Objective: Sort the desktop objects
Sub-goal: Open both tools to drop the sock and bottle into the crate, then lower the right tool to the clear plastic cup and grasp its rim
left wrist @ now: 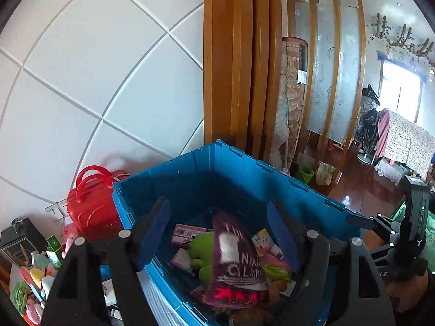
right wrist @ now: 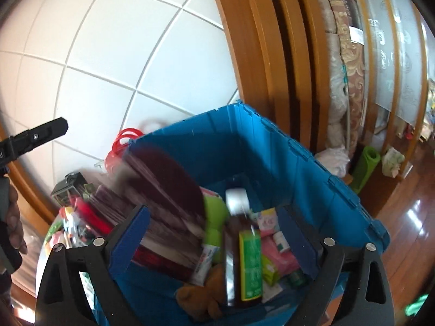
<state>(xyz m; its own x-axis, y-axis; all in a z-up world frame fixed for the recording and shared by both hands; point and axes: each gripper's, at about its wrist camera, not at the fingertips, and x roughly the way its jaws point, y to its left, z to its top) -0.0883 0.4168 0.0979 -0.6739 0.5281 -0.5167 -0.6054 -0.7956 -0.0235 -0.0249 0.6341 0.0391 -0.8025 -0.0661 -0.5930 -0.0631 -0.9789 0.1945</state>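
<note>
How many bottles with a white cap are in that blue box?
1: a dark bottle with a white cap and green label, blurred, between the right gripper's open fingers above the blue crate. Others may be buried.

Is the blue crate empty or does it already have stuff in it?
It has stuff in it. The blue crate holds a brown bottle, a green plush toy, a maroon packet and small boxes.

Blue plastic crate; glossy wooden floor.

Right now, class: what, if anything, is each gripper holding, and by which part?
Nothing. The left gripper and right gripper are open over the blue crate; the maroon packet and bottle are blurred, apparently dropping.
</note>
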